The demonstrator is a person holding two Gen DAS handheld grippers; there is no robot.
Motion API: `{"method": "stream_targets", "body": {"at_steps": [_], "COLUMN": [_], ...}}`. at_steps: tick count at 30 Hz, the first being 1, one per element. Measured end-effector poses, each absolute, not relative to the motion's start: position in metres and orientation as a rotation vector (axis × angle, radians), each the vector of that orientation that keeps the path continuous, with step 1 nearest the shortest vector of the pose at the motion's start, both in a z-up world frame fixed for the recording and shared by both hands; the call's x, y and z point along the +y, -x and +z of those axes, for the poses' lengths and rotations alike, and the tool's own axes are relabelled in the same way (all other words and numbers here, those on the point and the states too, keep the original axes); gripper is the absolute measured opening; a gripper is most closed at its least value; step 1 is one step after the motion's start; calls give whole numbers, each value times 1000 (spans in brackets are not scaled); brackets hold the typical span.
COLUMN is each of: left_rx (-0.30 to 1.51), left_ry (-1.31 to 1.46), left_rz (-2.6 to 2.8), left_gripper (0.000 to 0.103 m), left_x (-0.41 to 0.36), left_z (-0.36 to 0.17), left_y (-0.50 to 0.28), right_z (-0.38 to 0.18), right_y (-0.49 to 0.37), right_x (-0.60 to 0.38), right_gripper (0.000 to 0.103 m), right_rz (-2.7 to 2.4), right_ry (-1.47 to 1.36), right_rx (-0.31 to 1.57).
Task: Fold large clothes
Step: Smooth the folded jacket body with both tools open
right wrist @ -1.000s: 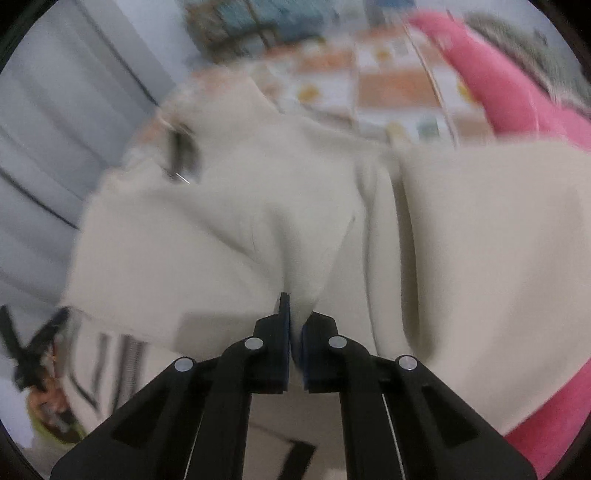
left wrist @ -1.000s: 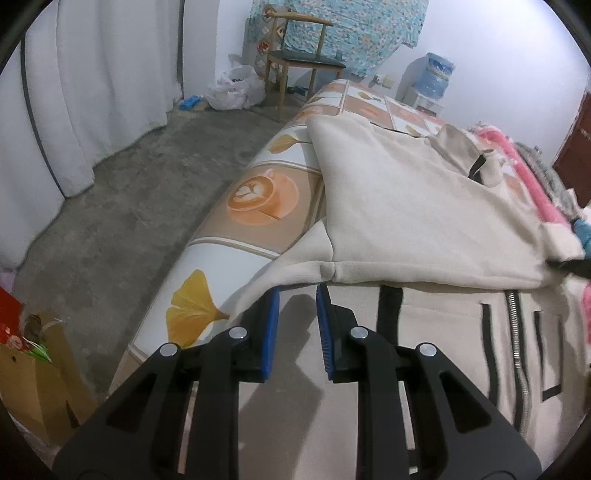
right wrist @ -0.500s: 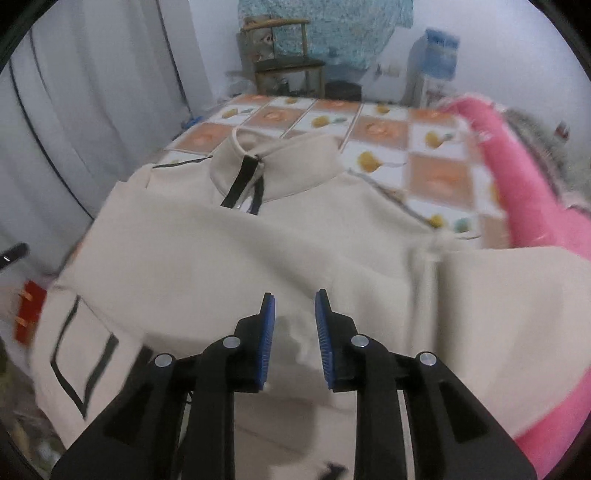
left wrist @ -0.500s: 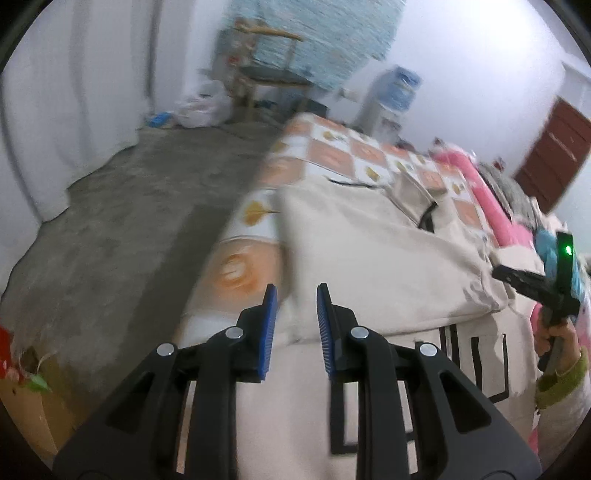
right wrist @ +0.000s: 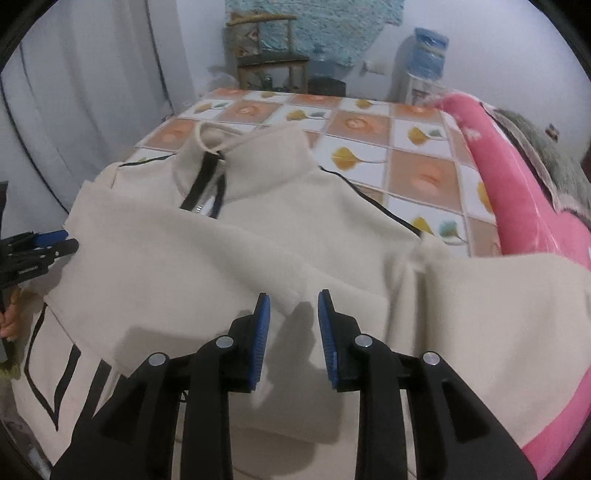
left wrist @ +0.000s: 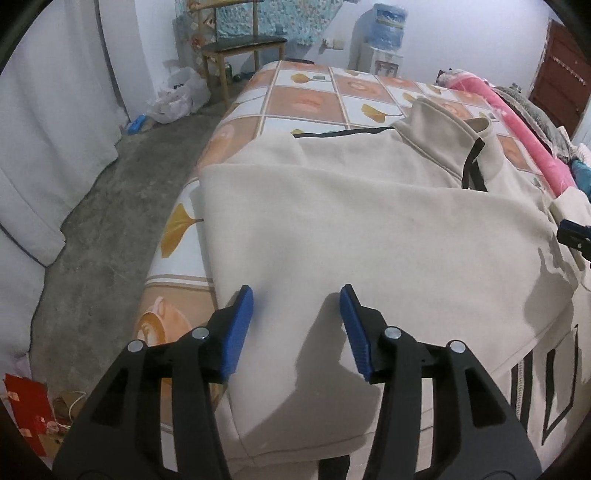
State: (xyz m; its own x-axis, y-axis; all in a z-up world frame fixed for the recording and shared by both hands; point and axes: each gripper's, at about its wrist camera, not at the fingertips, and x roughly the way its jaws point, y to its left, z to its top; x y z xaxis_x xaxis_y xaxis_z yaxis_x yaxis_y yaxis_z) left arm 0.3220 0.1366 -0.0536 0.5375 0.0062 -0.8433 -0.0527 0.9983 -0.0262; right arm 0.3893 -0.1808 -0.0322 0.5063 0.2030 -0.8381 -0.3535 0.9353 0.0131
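A large cream zip-up jacket with black trim lies front-up on the bed, one sleeve folded across its chest. Its collar points to the far end. My left gripper is open and empty, hovering over the folded sleeve near the jacket's left edge. In the right wrist view the same jacket fills the middle, collar away from me. My right gripper is open and empty above the sleeve cuff. The left gripper shows at that view's left edge.
The bed has a tiled orange-and-white sheet. A pink blanket lies along the bed's right side. A wooden chair, a water dispenser, white curtains and bare concrete floor lie to the left and beyond.
My right gripper was shut on the sleeve a second ago; it has let go and opened. My left gripper has opened wider. The sleeve now lies flat across the jacket.
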Motion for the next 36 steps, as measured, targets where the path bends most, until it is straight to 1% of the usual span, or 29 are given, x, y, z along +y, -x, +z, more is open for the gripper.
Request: {"method": "stream_targets", "body": {"at_steps": [3,5,7,8,10,12,16,17,20,22,24,26,28,30,31,33,36], "left_rx": [988,963,945,942,949,980,1042,1005,1008,1021,1011,995,980,964,959,944,923], "left_ry": [52,61,62,54,29,11,-35,-75,-142,-127,-120,-121,-110,-94,-86,-75,-79], "left_rz": [45,46,14,1,-10,-22,9,29,51,52,48,48,47,40,34,29,12], "left_gripper": [47,47,50,55,59,65,67,69,70,70,70,73,75,81,81,84,87], "left_x": [138,140,138,136,130,122,108,103,94,95,94,91,87,83,79,70,53], "left_z": [-49,-38,-27,-23,-21,-28,-55,-56,-51,-41,-25,-4,15,31,38,48,48], "left_y": [-318,-309,-298,-295,-285,-279,-271,-267,-264,-262,-256,-250,-246,-243,-244,-249,-259], "right_z": [-57,-54,-41,-29,-18,-17,-48,-48,-39,-31,-21,-15,-13,-11,-9,-4,5], "right_y": [-405,-403,-391,-377,-360,-343,-334,-330,-326,-322,-314,-307,-306,-304,-303,-303,-303], "right_x": [-178,-182,-184,-183,-180,-175,-168,-168,-166,-167,-169,-172,-175,-178,-181,-187,-201], "right_gripper": [27,28,29,30,32,38,42,46,46,49,62,66,66,67,68,72,78], "right_rz": [311,289,272,302,321,342,296,287,270,296,296,310,321,333,339,351,334], "right_ry": [169,149,127,108,106,116,168,186,194,176,180,167,146,121,106,81,56], "right_rx": [1052,1058,1048,1026,1001,993,1035,994,1011,1003,976,965,970,979,982,980,974]}}
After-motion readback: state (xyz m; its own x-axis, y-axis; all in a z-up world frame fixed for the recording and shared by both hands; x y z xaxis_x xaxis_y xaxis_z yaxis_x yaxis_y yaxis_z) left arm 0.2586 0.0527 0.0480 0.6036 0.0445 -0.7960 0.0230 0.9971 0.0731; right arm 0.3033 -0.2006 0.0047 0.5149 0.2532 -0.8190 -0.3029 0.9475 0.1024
